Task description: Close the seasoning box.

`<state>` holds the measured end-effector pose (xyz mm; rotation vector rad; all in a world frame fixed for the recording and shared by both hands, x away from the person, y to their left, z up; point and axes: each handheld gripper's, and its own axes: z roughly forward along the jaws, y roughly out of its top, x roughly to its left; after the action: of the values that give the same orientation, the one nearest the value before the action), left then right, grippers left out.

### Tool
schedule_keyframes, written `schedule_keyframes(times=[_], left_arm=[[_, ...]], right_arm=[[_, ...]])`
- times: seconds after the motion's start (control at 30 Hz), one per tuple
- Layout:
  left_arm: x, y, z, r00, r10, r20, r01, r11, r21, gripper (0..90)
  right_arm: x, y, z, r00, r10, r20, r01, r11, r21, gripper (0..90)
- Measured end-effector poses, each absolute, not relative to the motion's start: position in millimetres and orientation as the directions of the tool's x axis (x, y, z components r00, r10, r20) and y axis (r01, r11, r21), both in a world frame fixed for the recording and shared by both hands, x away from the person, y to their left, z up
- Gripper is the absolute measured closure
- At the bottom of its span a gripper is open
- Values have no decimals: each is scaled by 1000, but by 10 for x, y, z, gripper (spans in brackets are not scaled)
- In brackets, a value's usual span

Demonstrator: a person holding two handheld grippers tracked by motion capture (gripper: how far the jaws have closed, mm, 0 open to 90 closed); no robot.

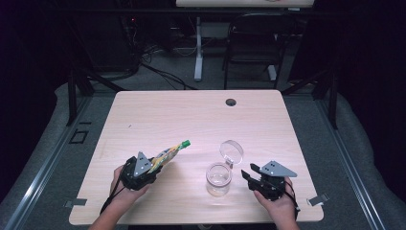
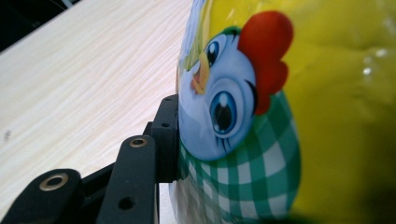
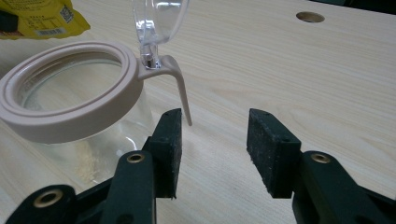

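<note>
No legible text; small print on yellow pouch [image 3: 39,16] too blurred.

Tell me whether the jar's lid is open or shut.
Open. The clear lid stands flipped up on its hinge behind the jar, and the right gripper view looks straight into the jar's uncovered beige rim.

My left claw [image 1: 152,168] is black, topped with a grey three-cornered plate dotted with small holes. My right claw [image 1: 247,175] matches it, with the same grey plate on top. Thin black cables trail back along my wrists. Seen from its own camera, my right claw has matte black arms with brass-ringed rivets, and flat, rough black pads [image 3: 273,151] with small screw holes.
</note>
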<state>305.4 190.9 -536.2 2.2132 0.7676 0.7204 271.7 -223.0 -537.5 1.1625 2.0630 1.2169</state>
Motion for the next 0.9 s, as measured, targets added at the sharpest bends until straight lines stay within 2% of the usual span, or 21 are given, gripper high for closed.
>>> schedule_keyframes(times=[0.4,0.9], left_arm=[[2971,1754,-5384,654,621,432,232,-707,668,603],[2928,1676,-5408,648,576,499,189,-756,627,603]], right_arm=[[2721,-2257,-5395,-528,848,29,428,237,872,590],[2717,-2250,-5403,-528,849,30,432,237,870,581]])
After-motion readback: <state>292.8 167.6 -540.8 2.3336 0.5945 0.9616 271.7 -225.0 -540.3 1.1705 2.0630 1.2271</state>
